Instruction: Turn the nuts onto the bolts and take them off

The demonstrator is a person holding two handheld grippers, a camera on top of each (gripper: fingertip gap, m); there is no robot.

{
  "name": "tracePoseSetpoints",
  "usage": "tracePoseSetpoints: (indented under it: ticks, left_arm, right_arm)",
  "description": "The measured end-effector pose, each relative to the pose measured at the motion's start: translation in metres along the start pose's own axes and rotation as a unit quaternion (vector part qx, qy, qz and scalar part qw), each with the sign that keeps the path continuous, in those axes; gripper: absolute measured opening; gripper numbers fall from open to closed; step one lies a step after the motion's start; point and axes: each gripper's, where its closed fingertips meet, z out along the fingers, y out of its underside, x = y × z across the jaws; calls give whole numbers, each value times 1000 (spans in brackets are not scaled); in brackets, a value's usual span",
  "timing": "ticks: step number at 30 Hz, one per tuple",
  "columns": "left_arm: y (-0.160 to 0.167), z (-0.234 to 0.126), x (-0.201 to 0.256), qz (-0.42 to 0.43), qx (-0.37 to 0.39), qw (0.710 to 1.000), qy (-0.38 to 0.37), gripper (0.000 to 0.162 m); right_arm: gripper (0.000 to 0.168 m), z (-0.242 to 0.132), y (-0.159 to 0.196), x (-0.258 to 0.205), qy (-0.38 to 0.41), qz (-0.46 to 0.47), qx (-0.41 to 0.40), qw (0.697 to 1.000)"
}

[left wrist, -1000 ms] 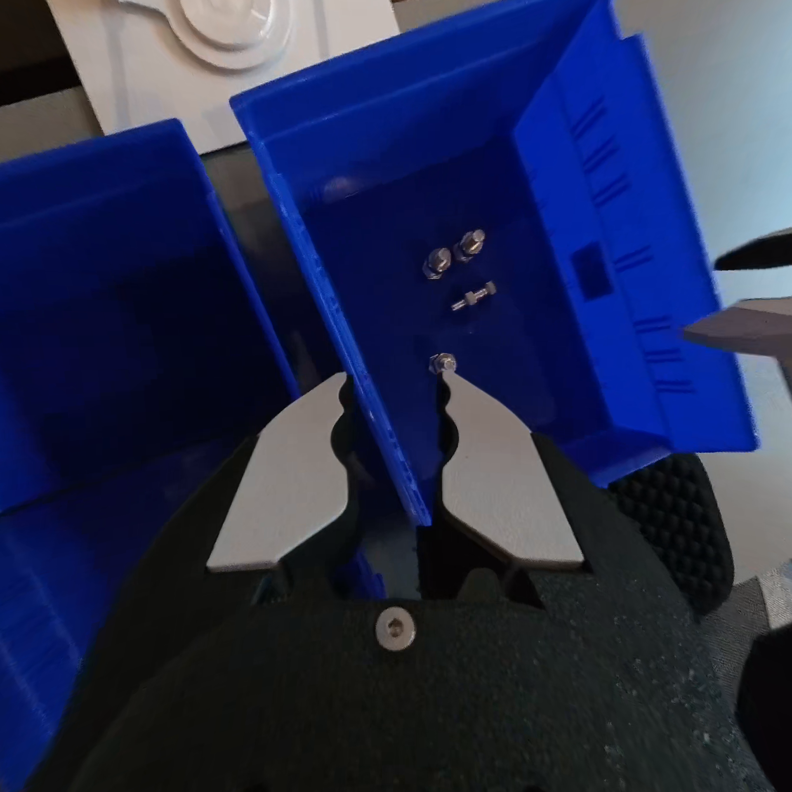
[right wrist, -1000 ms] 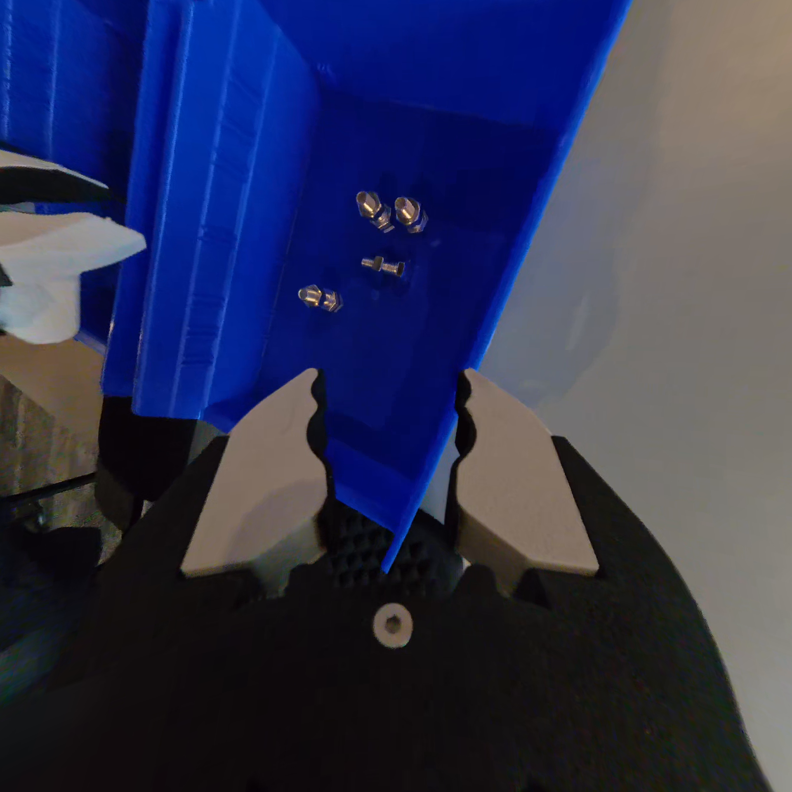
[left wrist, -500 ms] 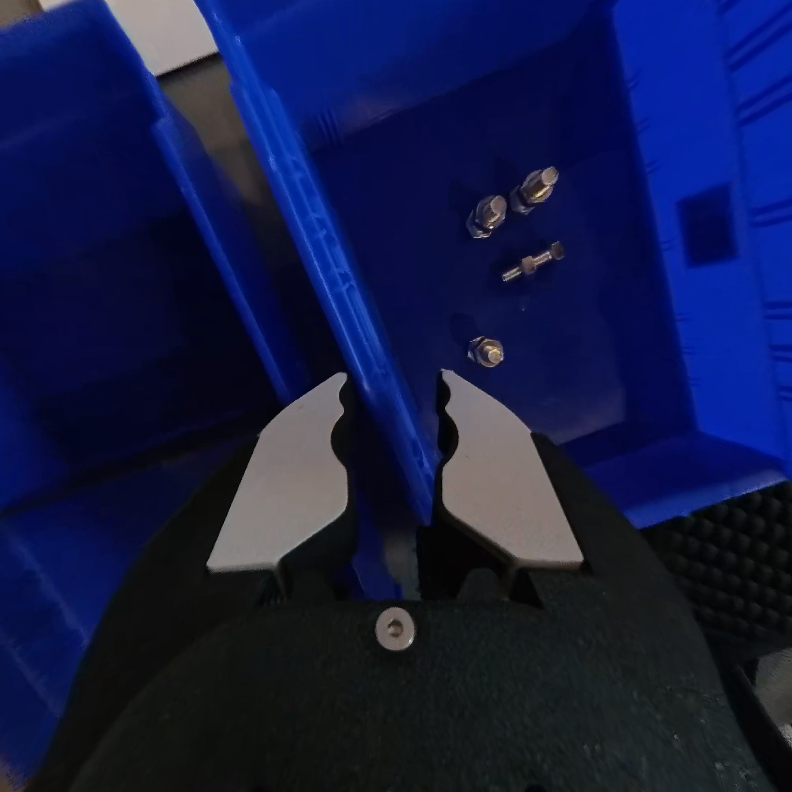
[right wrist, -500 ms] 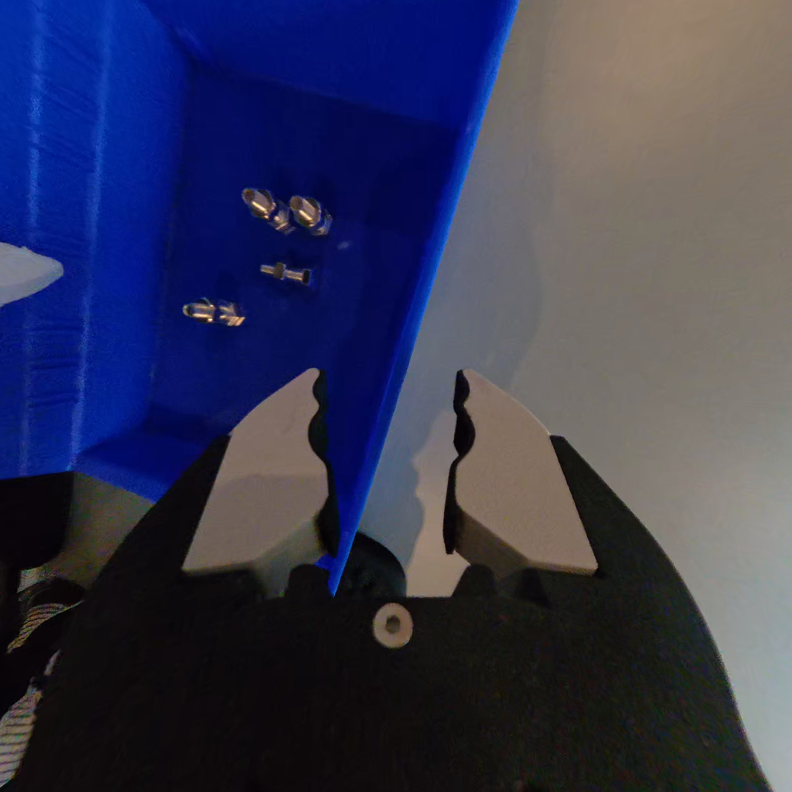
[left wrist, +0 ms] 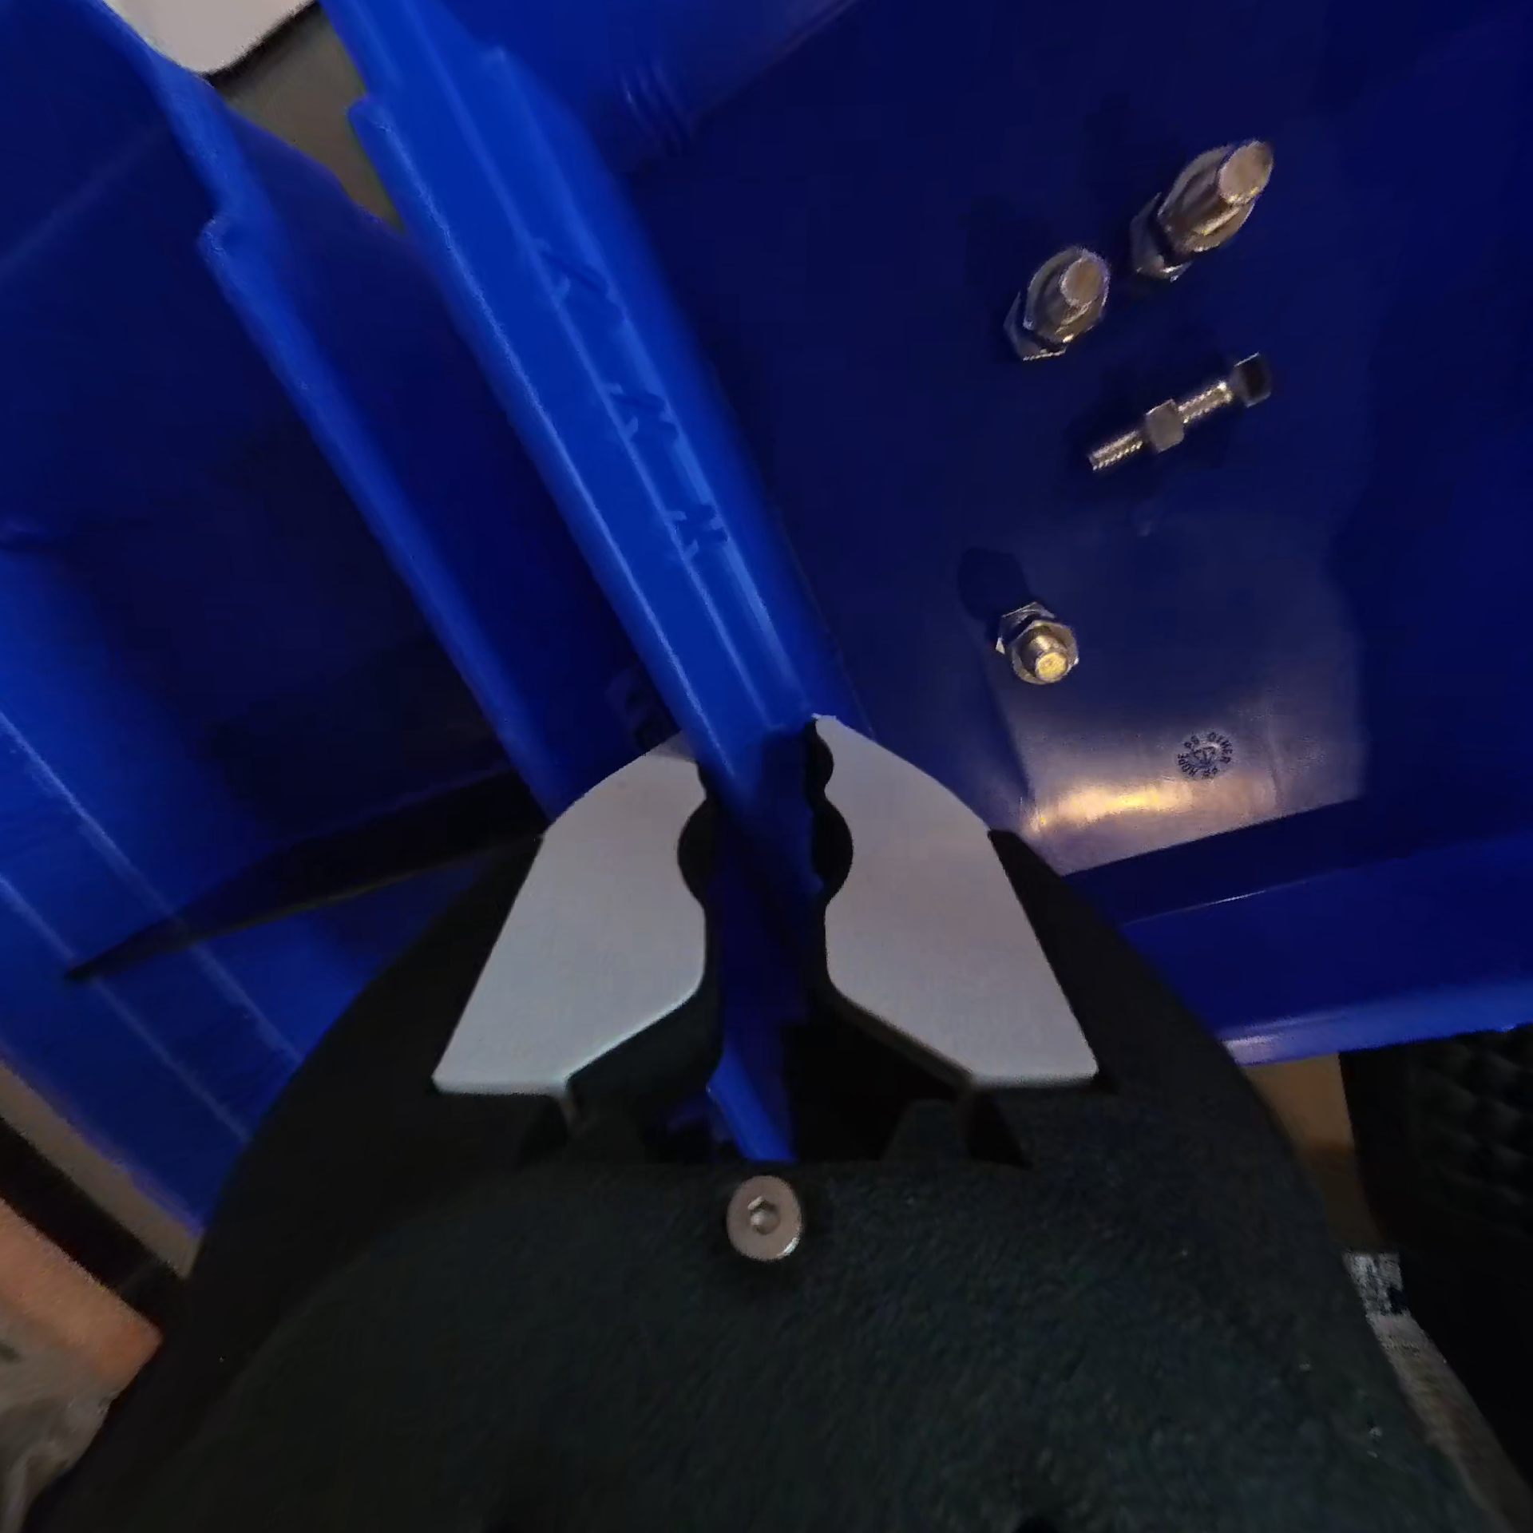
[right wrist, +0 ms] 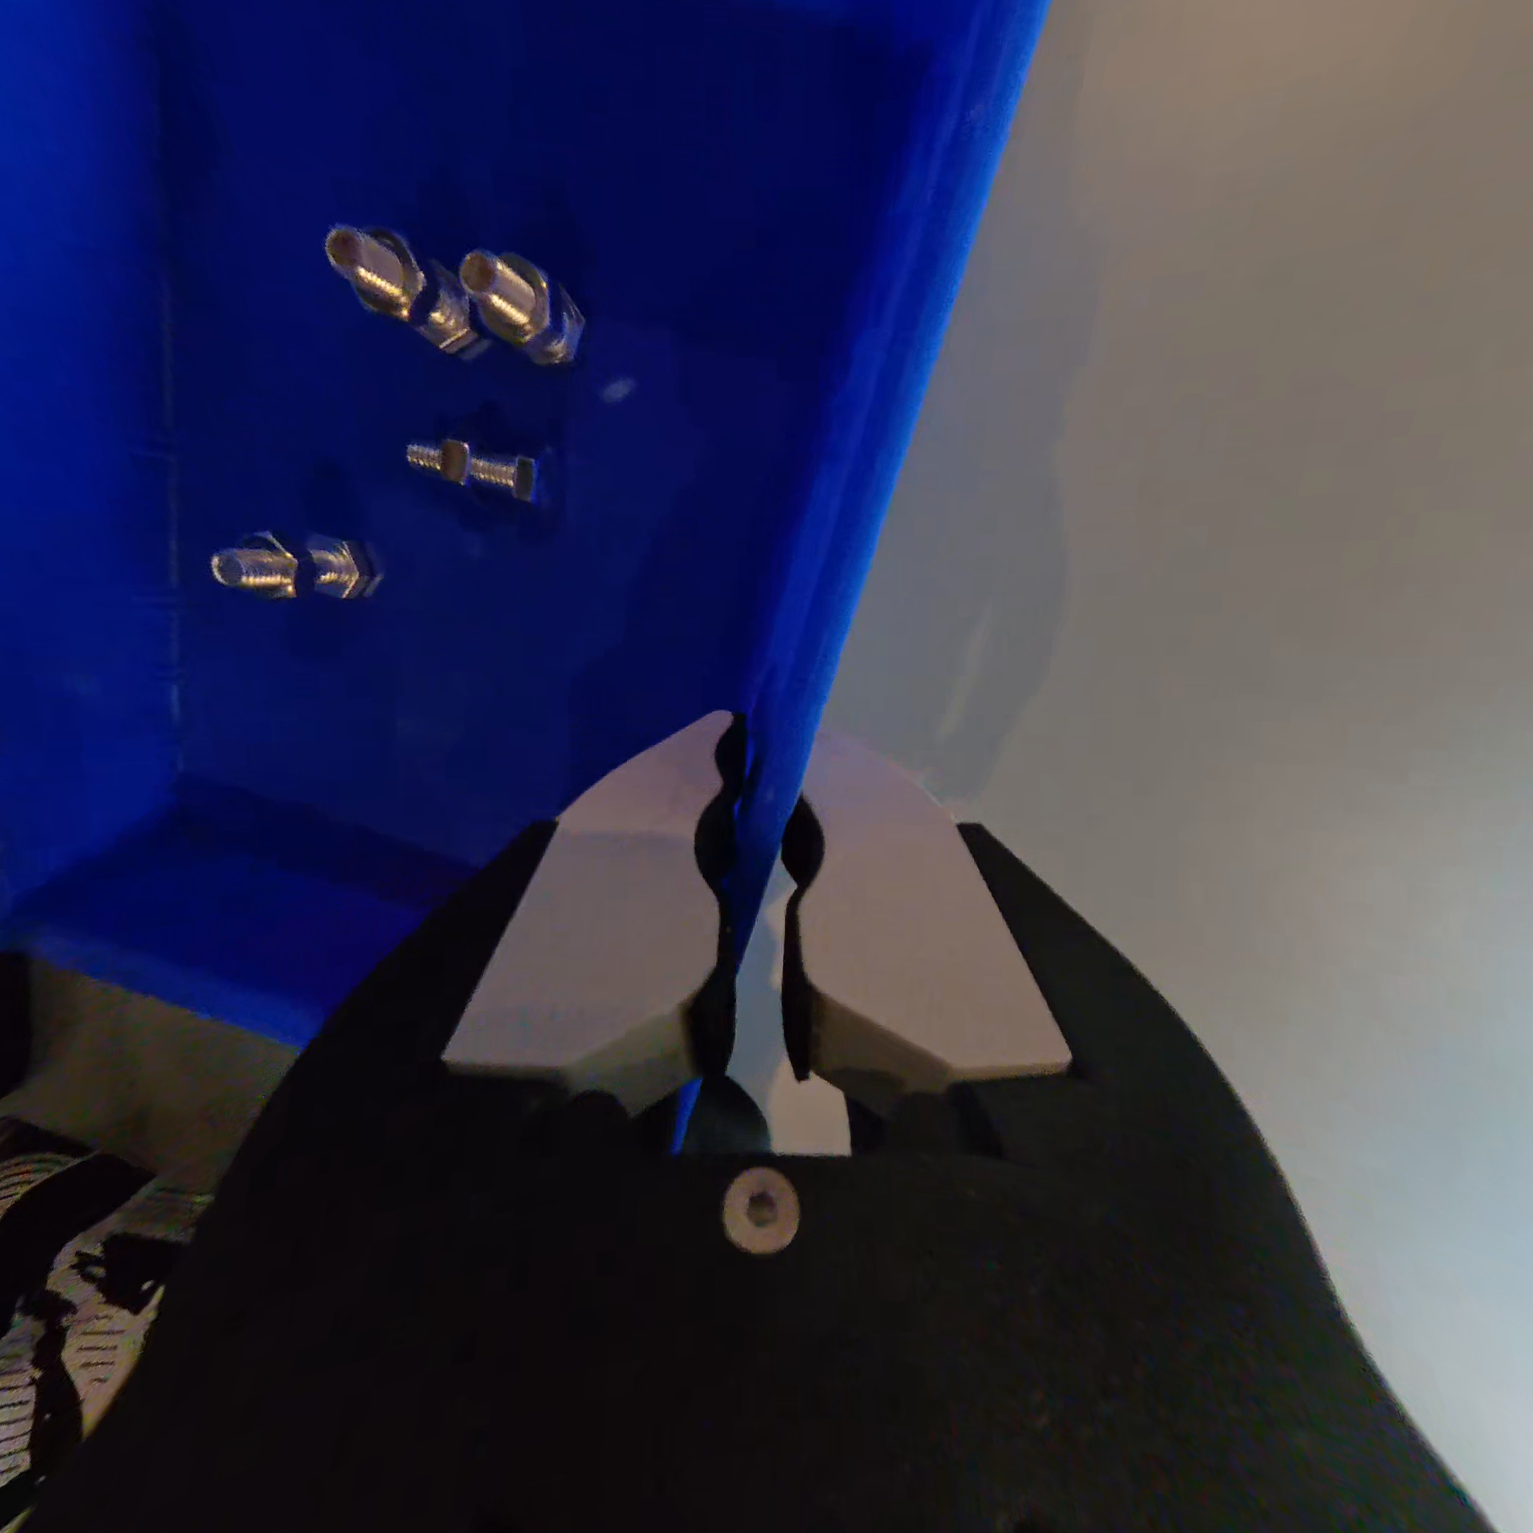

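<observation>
A blue bin holds several steel bolts with nuts on them. Two big bolts stand side by side at the far end, a small bolt lies below them, and one more bolt stands nearer. My left gripper is shut on the bin's left wall. My right gripper is shut on the bin's right wall. The same bolts show in the right wrist view: the two big ones, the small one and the near one.
A second blue bin stands close on the left. A pale table top lies to the right of the gripped bin. A black ribbed object sits under the bin's near right corner. The grippers' ends are close to 20 centimetres from one another.
Both grippers moved forward along the bin's side walls and closed on them. The bin and bolts now look larger and nearer.
</observation>
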Motion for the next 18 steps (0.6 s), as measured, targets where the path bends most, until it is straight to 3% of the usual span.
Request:
tracePoseSetpoints:
  ticks: [8,18]
  left_arm:
    - [-11,-15,14,9,39,998,54,9]
    - [-20,-54,23,55,23,994,93,10]
  right_arm:
    - [6,-9,11,7,29,-3,-11,1000]
    - [6,-69,17,9,78,10,-43,996]
